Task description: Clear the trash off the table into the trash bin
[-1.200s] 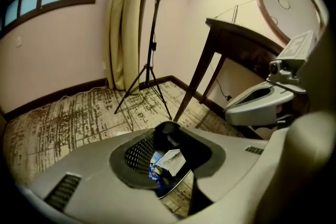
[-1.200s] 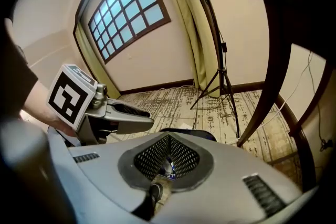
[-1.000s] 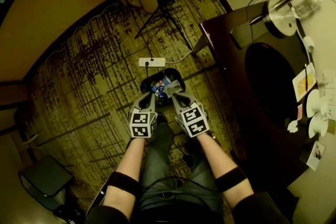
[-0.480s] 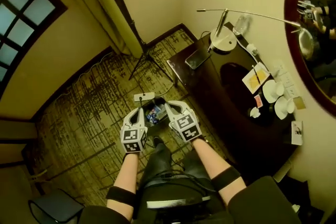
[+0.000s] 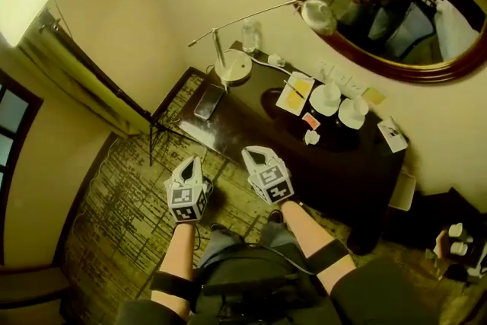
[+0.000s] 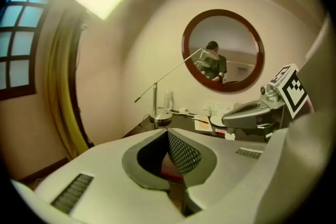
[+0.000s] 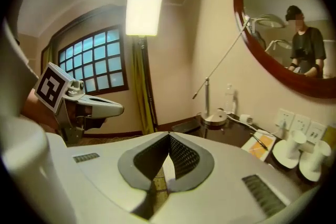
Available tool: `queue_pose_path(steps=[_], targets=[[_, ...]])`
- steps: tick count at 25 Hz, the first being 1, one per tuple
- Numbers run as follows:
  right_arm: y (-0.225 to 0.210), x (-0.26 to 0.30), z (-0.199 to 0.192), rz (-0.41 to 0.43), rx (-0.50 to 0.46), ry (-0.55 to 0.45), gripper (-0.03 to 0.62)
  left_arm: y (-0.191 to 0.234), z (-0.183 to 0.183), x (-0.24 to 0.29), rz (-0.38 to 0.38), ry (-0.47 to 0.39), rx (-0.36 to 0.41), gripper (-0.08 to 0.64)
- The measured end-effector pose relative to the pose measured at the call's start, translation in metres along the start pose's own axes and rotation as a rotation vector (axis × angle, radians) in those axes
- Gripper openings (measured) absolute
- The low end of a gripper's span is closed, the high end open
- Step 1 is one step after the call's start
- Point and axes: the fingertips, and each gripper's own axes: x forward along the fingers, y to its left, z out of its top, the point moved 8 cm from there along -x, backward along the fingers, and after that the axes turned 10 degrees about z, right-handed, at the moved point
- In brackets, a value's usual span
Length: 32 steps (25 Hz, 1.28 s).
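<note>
On the dark table (image 5: 243, 129) lie a small red packet (image 5: 310, 120) and a white crumpled scrap (image 5: 310, 137), near its right end. My left gripper (image 5: 190, 162) and right gripper (image 5: 255, 154) hang side by side in front of the table, over the patterned carpet, short of its near edge. Both are shut with nothing between the pads, as the left gripper (image 6: 168, 134) and the right gripper (image 7: 169, 136) show in their own views. The trash bin is not clearly visible; my hands cover the floor where it stood.
The table also bears a desk lamp (image 5: 232, 68), a phone (image 5: 208, 100), a water bottle (image 5: 251, 34), a yellow notepad (image 5: 295, 93), two white cups on saucers (image 5: 327, 97) and a card (image 5: 392, 133). A round mirror (image 5: 396, 65) hangs above. A curtain (image 5: 84, 87) hangs left.
Both grippers have risen from the bin on the floor, staying shut. The view has swung up from the carpet and bin to the table and mirror.
</note>
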Motion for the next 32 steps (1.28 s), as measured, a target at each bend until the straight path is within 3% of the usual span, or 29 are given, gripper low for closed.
queue_pose_path(steps=[7, 13, 18, 29, 32], targets=[[-0.087, -0.138, -0.059, -0.337, 0.158, -0.055, 0.003, -0.149, 0.023, 0.050, -0.302, -0.019, 0.149, 0.001], [-0.110, -0.216, -0.105, -0.503, 0.235, -0.072, 0.003, -0.242, 0.019, 0.063, -0.479, -0.022, 0.227, 0.000], [-0.116, -0.237, -0.118, -0.528, 0.263, -0.075, 0.003, -0.279, 0.024, 0.060, -0.546, -0.004, 0.272, 0.000], [-0.129, -0.242, -0.128, -0.513, 0.272, -0.056, 0.003, -0.306, 0.013, 0.084, -0.541, 0.057, 0.256, 0.000], [-0.131, -0.242, -0.133, -0.513, 0.283, -0.051, 0.003, -0.318, 0.007, 0.096, -0.557, 0.087, 0.271, 0.046]])
